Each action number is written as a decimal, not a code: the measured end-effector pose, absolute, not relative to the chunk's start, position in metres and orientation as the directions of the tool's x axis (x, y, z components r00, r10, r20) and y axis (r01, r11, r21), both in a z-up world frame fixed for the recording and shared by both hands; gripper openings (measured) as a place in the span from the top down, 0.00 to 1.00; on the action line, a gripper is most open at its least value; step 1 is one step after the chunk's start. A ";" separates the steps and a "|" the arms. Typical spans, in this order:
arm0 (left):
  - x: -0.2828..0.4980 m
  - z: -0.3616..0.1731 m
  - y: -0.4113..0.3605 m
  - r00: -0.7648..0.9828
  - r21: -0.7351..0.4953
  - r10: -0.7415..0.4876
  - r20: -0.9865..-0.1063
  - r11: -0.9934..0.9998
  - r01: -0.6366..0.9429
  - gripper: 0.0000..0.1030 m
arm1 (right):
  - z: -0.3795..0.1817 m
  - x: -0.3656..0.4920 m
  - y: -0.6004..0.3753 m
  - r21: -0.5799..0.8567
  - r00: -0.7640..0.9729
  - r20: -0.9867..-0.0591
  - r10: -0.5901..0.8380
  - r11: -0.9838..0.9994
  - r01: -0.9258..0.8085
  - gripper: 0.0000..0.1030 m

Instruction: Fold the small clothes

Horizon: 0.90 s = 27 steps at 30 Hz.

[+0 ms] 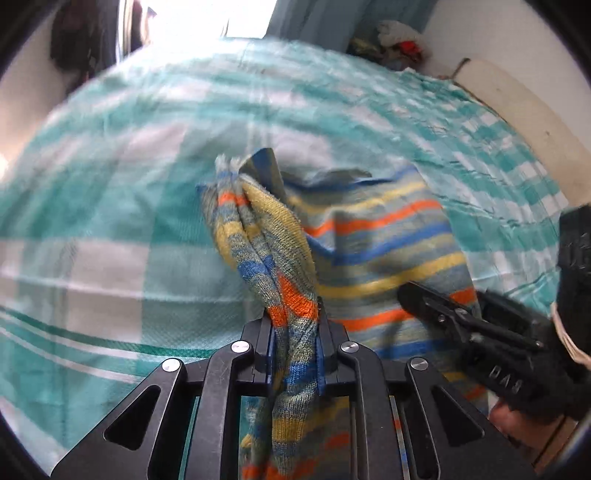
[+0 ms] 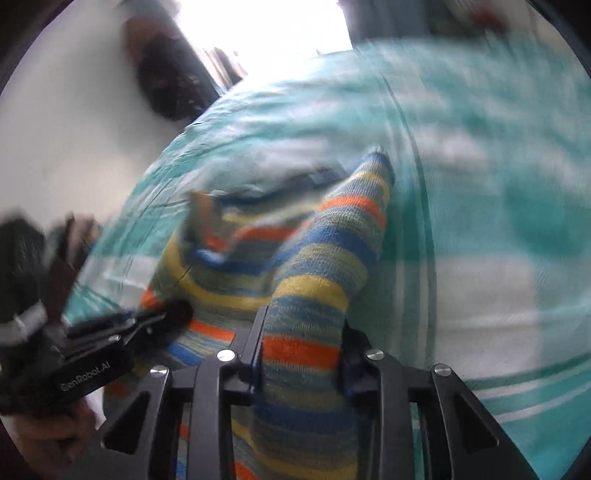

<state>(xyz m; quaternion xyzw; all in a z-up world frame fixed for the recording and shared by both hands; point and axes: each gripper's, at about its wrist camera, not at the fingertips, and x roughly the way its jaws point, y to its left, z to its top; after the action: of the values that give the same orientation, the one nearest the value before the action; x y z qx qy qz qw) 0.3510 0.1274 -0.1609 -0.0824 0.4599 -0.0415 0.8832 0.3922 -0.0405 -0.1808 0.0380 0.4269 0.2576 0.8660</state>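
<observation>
A small knitted garment (image 1: 373, 236) with blue, yellow, orange and grey-green stripes hangs above a teal and white checked bedspread (image 1: 110, 206). My left gripper (image 1: 295, 317) is shut on a bunched fold of it. My right gripper (image 2: 301, 325) is shut on another striped fold (image 2: 325, 258), which rises past its fingers. Each view shows the other gripper: the right one (image 1: 417, 295) reaches into the cloth from the right in the left wrist view, and the left one (image 2: 173, 314) comes in from the left in the right wrist view. Both views are blurred.
The bedspread (image 2: 498, 221) covers a bed that fills most of both views. A pile of clothes (image 1: 399, 44) lies at the far right corner by a pale wall. A bright window (image 1: 210, 18) and dark hanging items (image 1: 74, 40) are at the back.
</observation>
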 end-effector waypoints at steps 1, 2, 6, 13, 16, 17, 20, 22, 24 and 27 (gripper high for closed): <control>0.347 -0.150 0.124 0.590 -0.180 -0.152 -0.793 0.984 0.012 0.86 | -0.167 0.385 -0.039 0.262 0.525 -0.702 0.482 0.860 -0.439 0.71; 0.342 -0.138 0.120 0.610 -0.176 -0.155 -0.777 0.984 0.026 0.86 | -0.152 0.378 -0.038 0.234 0.551 -0.681 0.482 0.857 -0.460 0.71; 0.332 -0.099 0.114 0.671 -0.179 -0.172 -0.722 0.982 0.059 0.86 | -0.111 0.369 -0.041 0.200 0.611 -0.620 0.492 0.852 -0.483 0.71; 0.352 -0.101 0.094 0.662 -0.168 -0.169 -0.730 0.984 0.066 0.58 | -0.098 0.388 -0.062 0.158 0.624 -0.664 0.413 0.892 -0.423 0.52; 0.348 -0.132 0.097 0.624 -0.050 -0.034 -0.781 0.999 -0.009 0.30 | -0.117 0.392 -0.092 0.097 0.643 -0.710 0.286 0.945 -0.314 0.17; 0.340 -0.137 0.101 0.621 -0.031 -0.008 -0.784 0.999 -0.026 0.30 | -0.117 0.385 -0.104 0.104 0.649 -0.706 0.282 0.949 -0.299 0.17; 0.294 -0.141 0.115 0.630 0.039 0.068 -0.773 0.997 -0.060 0.20 | -0.118 0.348 -0.131 0.066 0.662 -0.704 0.258 0.952 -0.300 0.07; 0.265 -0.139 0.117 0.642 0.114 0.144 -0.753 0.990 -0.088 0.10 | -0.124 0.316 -0.143 0.048 0.650 -0.719 0.245 0.951 -0.306 0.05; 0.231 -0.133 0.114 0.653 0.171 0.196 -0.731 0.980 -0.103 0.06 | -0.131 0.280 -0.153 0.064 0.619 -0.745 0.249 0.950 -0.305 0.05; 0.186 -0.123 0.104 0.651 0.216 0.249 -0.717 0.967 -0.131 0.04 | -0.137 0.237 -0.161 0.089 0.599 -0.758 0.258 0.951 -0.297 0.05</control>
<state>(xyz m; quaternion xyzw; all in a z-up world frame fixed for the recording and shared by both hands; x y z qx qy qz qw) 0.1860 0.1042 -0.1228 0.0726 0.4041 0.1049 0.9058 0.2372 -0.1605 -0.1371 -0.0232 0.4203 0.1551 0.8937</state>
